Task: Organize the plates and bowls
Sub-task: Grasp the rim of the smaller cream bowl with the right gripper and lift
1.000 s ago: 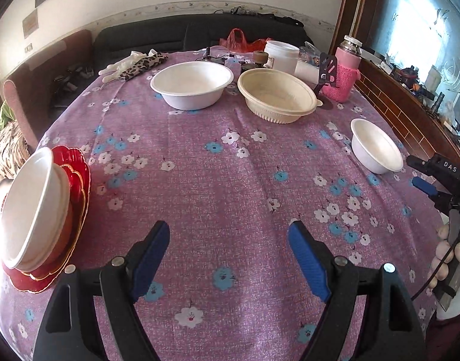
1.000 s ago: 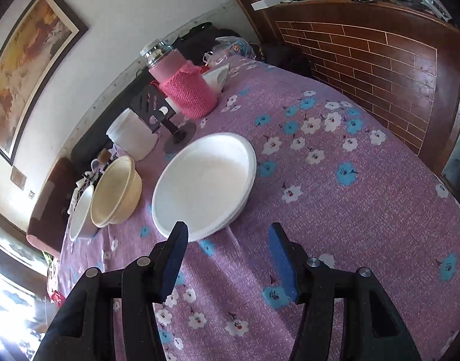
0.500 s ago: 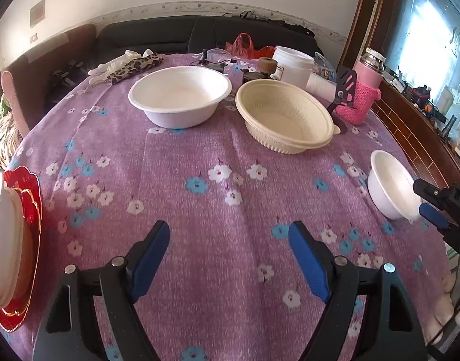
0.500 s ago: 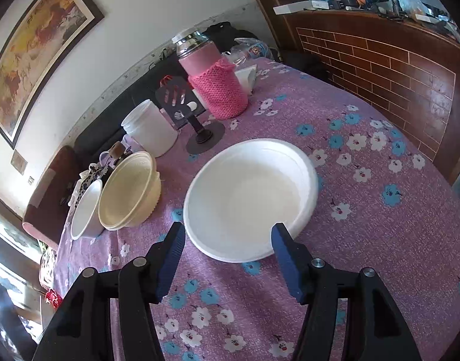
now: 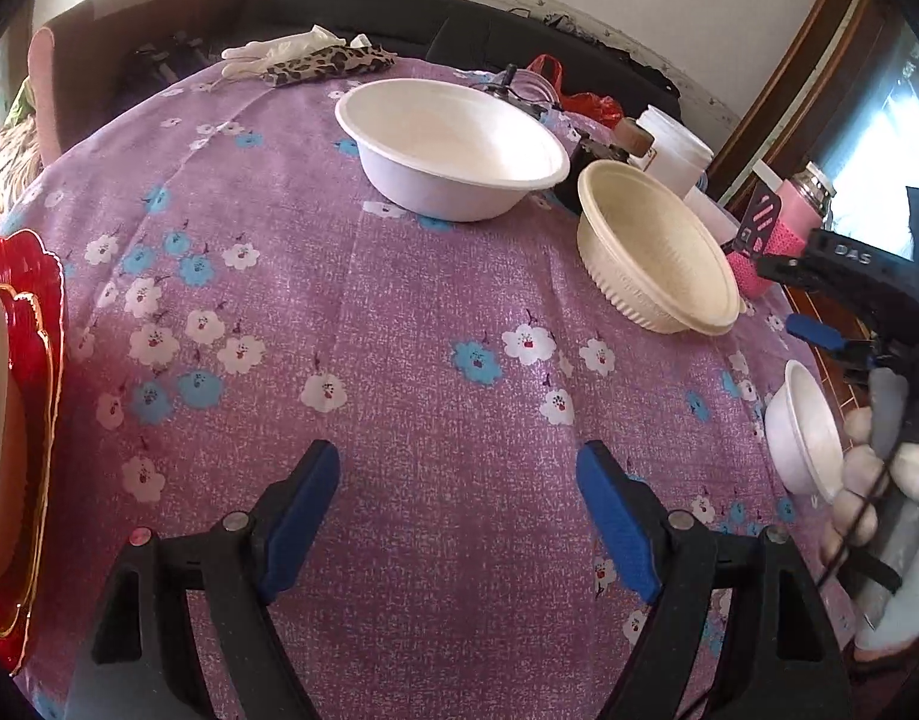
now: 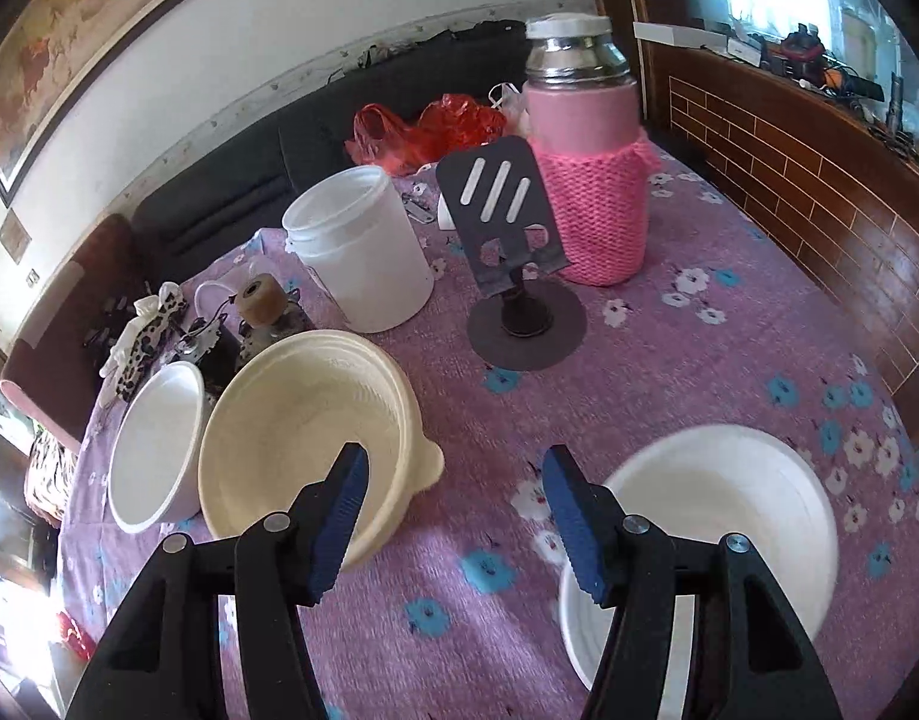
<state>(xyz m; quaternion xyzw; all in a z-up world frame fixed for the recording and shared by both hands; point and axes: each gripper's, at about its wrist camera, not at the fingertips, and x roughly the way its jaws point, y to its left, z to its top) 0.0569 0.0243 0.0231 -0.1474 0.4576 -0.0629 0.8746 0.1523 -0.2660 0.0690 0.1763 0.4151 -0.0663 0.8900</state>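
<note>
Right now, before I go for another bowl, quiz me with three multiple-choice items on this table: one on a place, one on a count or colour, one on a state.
1. Where does the cream ribbed bowl sit?
A. between the large white bowl and the small white bowl
B. on the red plates
C. inside the white tub

2. What colour is the knitted sleeve on the flask?
A. blue
B. pink
C. green

3. How is the right hand-held gripper?
A. clamped on a bowl rim
B. holding the phone stand
C. open, holding nothing

Answers: 1 A, the right wrist view shows a white bowl on each side of it. 2 B, the knit is pink. 3 C, only tablecloth shows between its pads.
</note>
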